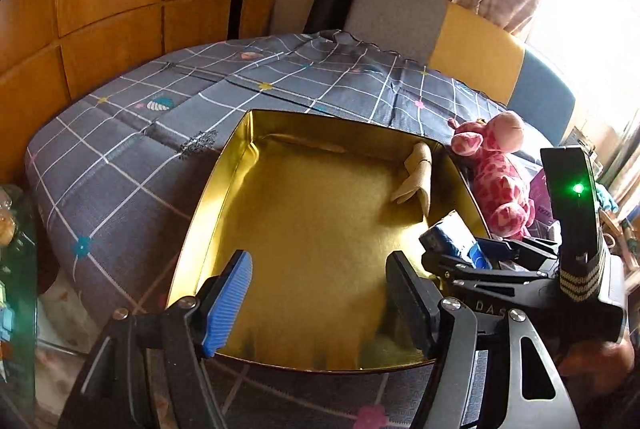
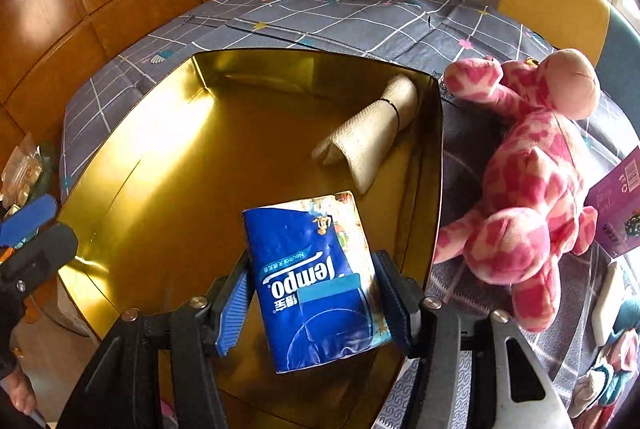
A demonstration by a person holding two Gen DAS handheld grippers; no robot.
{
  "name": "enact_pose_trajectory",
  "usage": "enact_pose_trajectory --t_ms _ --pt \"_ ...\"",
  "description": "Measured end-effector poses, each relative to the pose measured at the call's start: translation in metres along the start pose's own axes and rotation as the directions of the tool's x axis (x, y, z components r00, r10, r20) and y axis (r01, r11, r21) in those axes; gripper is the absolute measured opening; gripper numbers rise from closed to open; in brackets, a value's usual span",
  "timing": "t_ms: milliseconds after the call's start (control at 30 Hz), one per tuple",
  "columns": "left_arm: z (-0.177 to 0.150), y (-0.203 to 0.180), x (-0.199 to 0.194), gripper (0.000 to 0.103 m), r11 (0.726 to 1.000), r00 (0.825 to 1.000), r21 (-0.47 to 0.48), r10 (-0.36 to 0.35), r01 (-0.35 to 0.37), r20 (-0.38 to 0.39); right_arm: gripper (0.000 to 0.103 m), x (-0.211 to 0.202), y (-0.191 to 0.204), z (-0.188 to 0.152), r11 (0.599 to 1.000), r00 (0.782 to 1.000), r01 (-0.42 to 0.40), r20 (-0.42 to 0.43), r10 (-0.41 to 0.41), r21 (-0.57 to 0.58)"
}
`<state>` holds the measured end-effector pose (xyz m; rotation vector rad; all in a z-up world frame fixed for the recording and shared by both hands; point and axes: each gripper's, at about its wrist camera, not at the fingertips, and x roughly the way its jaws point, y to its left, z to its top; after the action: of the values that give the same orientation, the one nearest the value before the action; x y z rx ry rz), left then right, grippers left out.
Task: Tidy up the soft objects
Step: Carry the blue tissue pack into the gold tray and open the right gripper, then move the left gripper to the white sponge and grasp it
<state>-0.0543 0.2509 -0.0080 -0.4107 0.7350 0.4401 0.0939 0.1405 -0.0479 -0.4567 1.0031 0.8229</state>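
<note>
A shallow gold tin box [image 1: 224, 181] lies on the grey checked bedspread. A rolled beige cloth [image 2: 380, 125] lies in its far right corner. Outside the right wall [image 2: 438, 157] lies a pink giraffe plush [image 2: 536, 181]. My right gripper [image 2: 316, 305] is shut on a blue Tempo tissue pack [image 2: 304, 269], held over the box's near right part. The left wrist view shows that pack [image 1: 452, 233] in the right gripper [image 1: 460, 249] just above the right rim. My left gripper [image 1: 320, 277] stands open over the box's near edge with nothing between its fingers.
A purple carton [image 2: 616, 205], a white item [image 2: 608, 301] and teal and pink soft toys [image 2: 616, 349] lie on the bed right of the giraffe. Grey and yellow headboard cushions [image 1: 472, 49] stand behind. A wooden wardrobe [image 1: 100, 9] is at left.
</note>
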Motion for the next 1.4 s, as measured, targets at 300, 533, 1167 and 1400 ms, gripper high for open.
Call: enact_pose_trajectory --t_ms 300,533,1167,1400 --pt "-0.003 -0.013 -0.005 0.072 0.999 1.000 0.038 0.008 -0.008 0.006 0.059 -0.022 -0.002 -0.014 1.000 0.995 0.012 0.098 -0.014 0.018" --pt "-0.006 -0.026 -0.011 0.072 0.997 1.000 0.074 -0.005 0.005 0.010 0.059 -0.053 -0.013 -0.030 0.997 0.983 0.044 0.176 -0.055 0.068" --pt "-0.021 -0.078 -0.018 0.073 0.975 0.998 0.213 -0.059 0.060 -0.011 0.059 -0.100 -0.060 -0.088 0.970 0.959 0.109 0.234 -0.159 0.217" --pt "-0.024 -0.104 -0.016 0.077 0.955 0.996 0.280 -0.087 0.093 -0.033 0.059 -0.111 -0.081 -0.108 0.955 0.952 0.139 0.229 -0.202 0.264"
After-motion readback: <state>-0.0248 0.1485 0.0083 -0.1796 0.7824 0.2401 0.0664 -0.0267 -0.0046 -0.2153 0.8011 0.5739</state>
